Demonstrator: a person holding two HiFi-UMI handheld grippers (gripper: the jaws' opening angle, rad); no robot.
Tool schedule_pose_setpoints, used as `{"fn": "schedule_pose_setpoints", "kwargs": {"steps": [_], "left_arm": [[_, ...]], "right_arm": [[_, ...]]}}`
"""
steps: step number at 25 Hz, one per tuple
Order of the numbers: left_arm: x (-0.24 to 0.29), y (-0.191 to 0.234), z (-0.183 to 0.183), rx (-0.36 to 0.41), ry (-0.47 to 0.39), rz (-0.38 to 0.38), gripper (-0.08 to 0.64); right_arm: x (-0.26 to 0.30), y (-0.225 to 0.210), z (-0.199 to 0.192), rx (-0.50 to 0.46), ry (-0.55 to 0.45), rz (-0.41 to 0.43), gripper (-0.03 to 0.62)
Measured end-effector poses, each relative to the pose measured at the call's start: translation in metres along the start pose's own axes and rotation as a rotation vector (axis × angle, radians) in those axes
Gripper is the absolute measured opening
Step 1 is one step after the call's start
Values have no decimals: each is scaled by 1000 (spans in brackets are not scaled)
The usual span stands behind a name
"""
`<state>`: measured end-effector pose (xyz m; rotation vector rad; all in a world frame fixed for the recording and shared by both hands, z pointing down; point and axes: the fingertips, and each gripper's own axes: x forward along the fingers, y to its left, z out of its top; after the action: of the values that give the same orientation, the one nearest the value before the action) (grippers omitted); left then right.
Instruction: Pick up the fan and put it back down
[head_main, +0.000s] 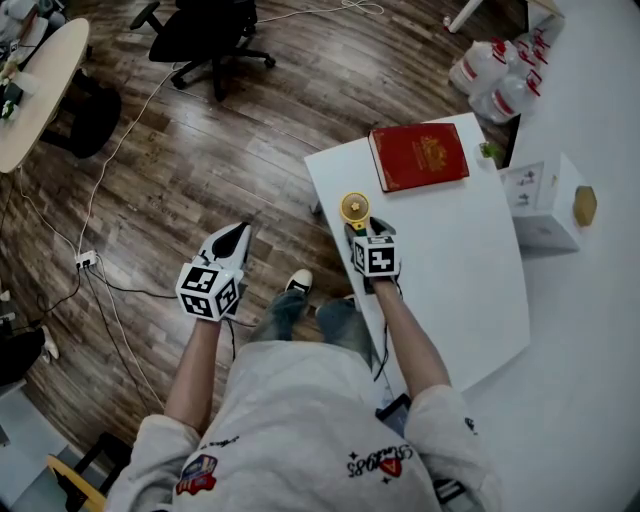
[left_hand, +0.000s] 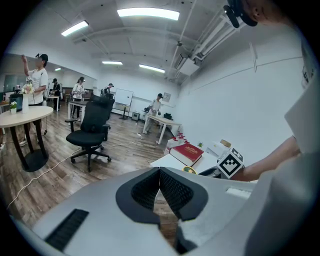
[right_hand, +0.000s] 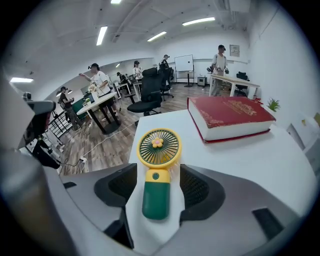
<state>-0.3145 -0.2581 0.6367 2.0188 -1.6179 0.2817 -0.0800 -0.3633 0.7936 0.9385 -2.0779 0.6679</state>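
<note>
White table (head_main: 450, 270), left edge: fan (right_hand: 158, 148) lies flat, handle near, head far, long axis in line with my right gripper (right_hand: 157, 189). Its jaws stand apart either side of handle, pads clear. Left gripper (left_hand: 160, 186) closed, empty, well left over floor (head_main: 200, 150). Fits pre-grasp or just-released.

Room evenly lit from above by ceiling strip lights (left_hand: 148, 13), white surface (head_main: 450, 260) washed bright with faint glare, shadows kept soft, both gripper views bent by strong fisheye and blackened at the corners, fan (right_hand: 158, 172) rendered sharp.
</note>
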Motion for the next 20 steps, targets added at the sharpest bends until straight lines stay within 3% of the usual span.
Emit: {"fn": "schedule_pose_setpoints", "kwargs": {"steps": [5,9,12,20], "left_arm": [[9,-15,14,32,-9,-44,4],[18,-29,31,65,-27,-81,5],[24,-39,44,90,-43,-108,5],[31,-71,74,149,-84,-173,5]], "right_arm": [[-32,0,3,33,-61,9,239],[-61,-15,17,63,-167,-30,133],[-85,-26,27,79,-232,-67,8],[-142,-37,39,122,-358,-108,3]]}}
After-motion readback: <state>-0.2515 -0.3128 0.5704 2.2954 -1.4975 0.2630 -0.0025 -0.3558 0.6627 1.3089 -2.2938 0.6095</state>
